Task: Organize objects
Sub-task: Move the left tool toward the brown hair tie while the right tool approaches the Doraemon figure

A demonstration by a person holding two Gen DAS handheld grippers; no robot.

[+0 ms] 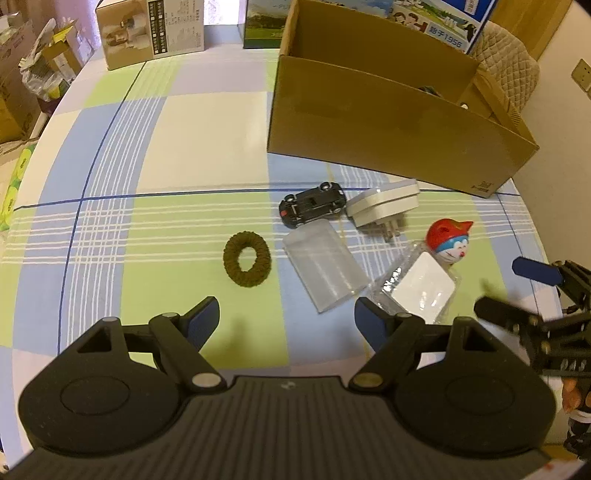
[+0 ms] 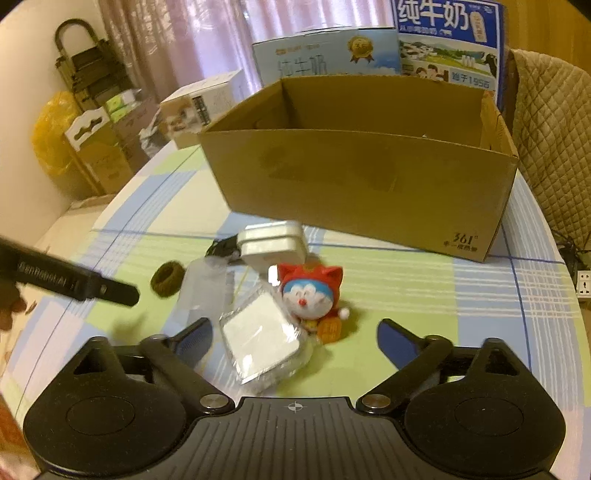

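Observation:
An open cardboard box (image 1: pixel 388 122) stands at the back of the checked table; it shows in the right wrist view (image 2: pixel 362 184) too. In front lie a dark green hair tie (image 1: pixel 246 259), a black toy car (image 1: pixel 313 203), a white plug adapter (image 1: pixel 384 205), a clear plastic sleeve (image 1: pixel 325 267), a white block in clear wrap (image 1: pixel 421 288) and a red-hooded Doraemon figure (image 2: pixel 312 295). My left gripper (image 1: pixel 286 323) is open and empty above the table, near the hair tie and sleeve. My right gripper (image 2: pixel 295 339) is open and empty over the wrapped block (image 2: pixel 260 338).
Milk cartons (image 2: pixel 447 40) and a printed box (image 1: pixel 151 31) stand behind the cardboard box. A quilted chair back (image 2: pixel 550 147) is at the right. Boxes and bags crowd the floor at the left (image 2: pixel 92 147). The right gripper shows at the left view's right edge (image 1: pixel 535 295).

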